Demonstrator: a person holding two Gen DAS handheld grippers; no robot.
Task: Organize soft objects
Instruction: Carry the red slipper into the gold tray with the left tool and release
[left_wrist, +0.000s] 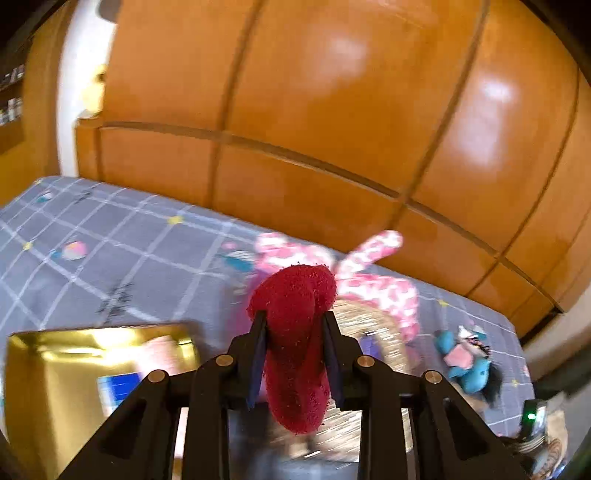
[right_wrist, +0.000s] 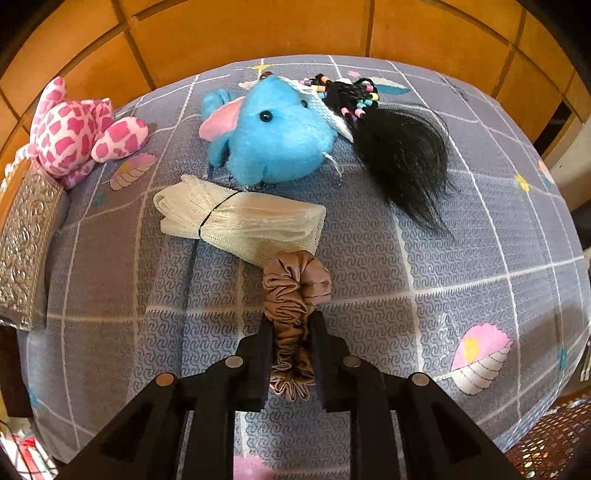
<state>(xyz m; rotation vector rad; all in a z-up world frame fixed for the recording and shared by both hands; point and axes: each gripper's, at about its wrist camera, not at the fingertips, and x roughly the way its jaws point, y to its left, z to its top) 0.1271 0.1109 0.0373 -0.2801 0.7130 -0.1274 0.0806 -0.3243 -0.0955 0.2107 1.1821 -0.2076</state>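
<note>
left gripper (left_wrist: 295, 321) clamped on a red fuzzy sock (left_wrist: 297, 332), centre frame; right gripper (right_wrist: 290, 321) clamped on a brown scrunchie (right_wrist: 295, 291), lower centre, above a grey bedsheet (right_wrist: 443, 258).

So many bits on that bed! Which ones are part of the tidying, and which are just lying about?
Part of the job:
- red fuzzy sock, in the left gripper
- brown scrunchie, in the right gripper
- blue plush elephant
- pink spotted plush
- cream mesh bundle
- black hairpiece
- wicker basket

Just lying about:
- gold box
- silver embossed box
</note>
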